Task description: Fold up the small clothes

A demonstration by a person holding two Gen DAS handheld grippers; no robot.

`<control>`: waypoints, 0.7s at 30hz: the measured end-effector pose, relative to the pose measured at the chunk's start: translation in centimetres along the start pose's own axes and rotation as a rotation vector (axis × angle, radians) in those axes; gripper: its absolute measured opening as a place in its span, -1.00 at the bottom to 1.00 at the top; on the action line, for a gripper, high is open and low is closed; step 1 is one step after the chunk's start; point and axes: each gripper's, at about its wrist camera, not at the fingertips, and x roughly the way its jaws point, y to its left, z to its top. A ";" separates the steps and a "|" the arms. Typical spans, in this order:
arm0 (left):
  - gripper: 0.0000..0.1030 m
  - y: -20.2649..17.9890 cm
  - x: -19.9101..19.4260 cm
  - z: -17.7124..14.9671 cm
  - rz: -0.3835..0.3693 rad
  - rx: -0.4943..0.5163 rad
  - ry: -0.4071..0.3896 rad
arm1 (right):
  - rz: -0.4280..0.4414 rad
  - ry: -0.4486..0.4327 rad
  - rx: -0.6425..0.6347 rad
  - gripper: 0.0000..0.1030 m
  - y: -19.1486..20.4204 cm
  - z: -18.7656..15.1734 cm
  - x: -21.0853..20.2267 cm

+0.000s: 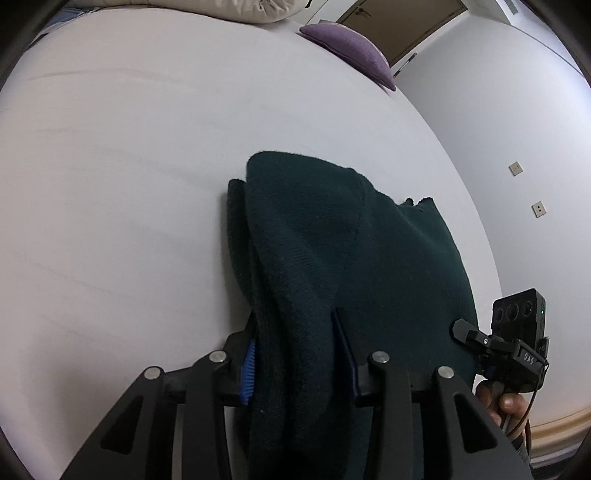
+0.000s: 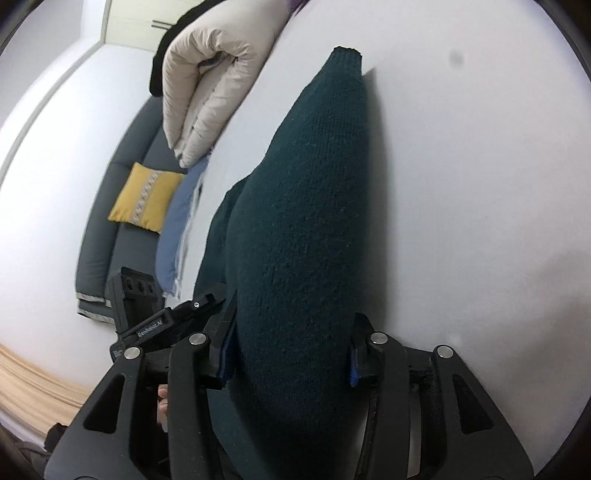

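A dark green knitted garment (image 1: 332, 251) lies partly folded on the white bed (image 1: 129, 166). My left gripper (image 1: 295, 354) is shut on a thick fold of it, with the cloth bunched between the blue pads. My right gripper (image 2: 291, 350) is shut on another fold of the same garment (image 2: 306, 203), which stretches away from it over the bed (image 2: 480, 184). The right gripper also shows in the left wrist view (image 1: 465, 332), at the garment's right edge. The left gripper shows in the right wrist view (image 2: 199, 306), to the left of the garment.
A purple cushion (image 1: 347, 48) and a beige folded duvet (image 1: 236, 9) lie at the far end of the bed. In the right wrist view, the duvet (image 2: 214, 85) and a blue cloth (image 2: 181, 225) lie at the bed's left side. A grey sofa with a yellow cushion (image 2: 144, 197) stands beyond.
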 end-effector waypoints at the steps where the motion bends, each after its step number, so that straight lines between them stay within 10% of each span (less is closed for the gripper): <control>1: -0.20 0.3 -0.2 0.0 0.003 -0.002 -0.003 | -0.011 0.005 0.011 -0.15 0.3 0.1 0.0; 8: -0.18 -0.2 0.2 -0.7 0.010 -0.027 -0.016 | -0.093 -0.090 0.027 -0.05 0.7 1.9 -2.8; 21: -0.22 0.0 0.4 -2.3 0.006 -0.072 -0.062 | -0.180 -0.100 -0.071 -0.44 3.4 6.1 -2.9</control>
